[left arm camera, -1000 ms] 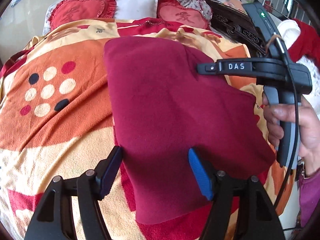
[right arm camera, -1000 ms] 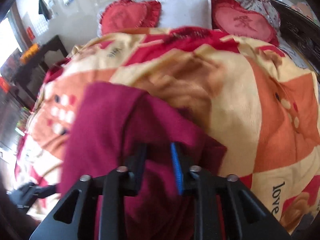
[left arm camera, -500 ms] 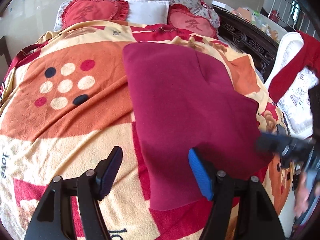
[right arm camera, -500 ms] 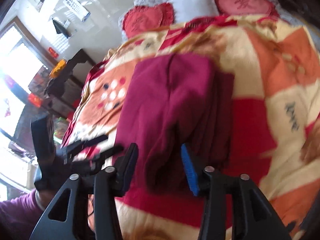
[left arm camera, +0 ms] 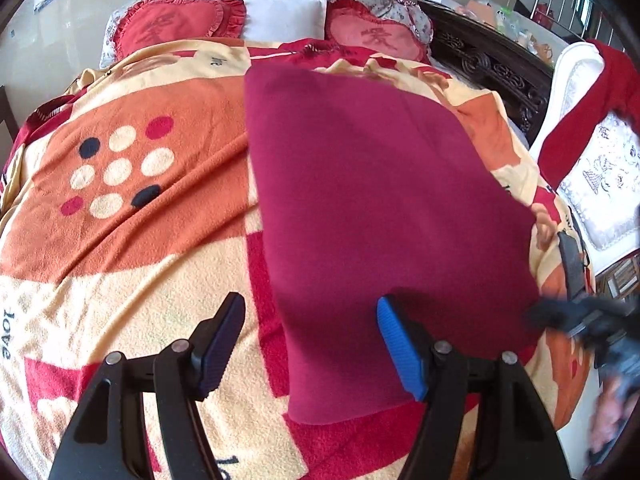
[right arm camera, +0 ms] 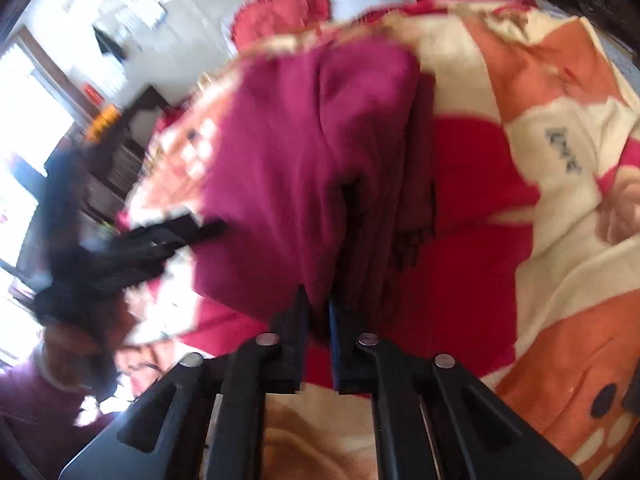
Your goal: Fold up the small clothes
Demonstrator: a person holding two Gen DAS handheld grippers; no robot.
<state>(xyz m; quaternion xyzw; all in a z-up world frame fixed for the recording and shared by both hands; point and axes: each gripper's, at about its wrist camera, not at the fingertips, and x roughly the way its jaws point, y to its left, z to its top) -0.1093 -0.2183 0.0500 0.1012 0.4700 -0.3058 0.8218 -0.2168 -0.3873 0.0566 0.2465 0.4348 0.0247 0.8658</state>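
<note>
Right gripper (right arm camera: 318,312), beside the garment's far part a second ago, is now pinching the near right corner of the maroon garment (left arm camera: 380,208).
We are holding the left gripper (left arm camera: 310,344) with fingers spread over the garment's near left edge, gripping nothing; the garment is lying folded on the patterned blanket (left arm camera: 120,248).

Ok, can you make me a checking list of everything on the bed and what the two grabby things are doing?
Surface: bed blanket, orange, cream and red.
Job's things: maroon garment lying part folded on it.
Clutter: nothing seen on the blanket.
Grippers: left gripper open over the garment's near edge; right gripper shut on the garment's edge.
Cables: nothing seen clearly.
Surroundings: heart cushions, white pillow, dark carved bed frame.
</note>
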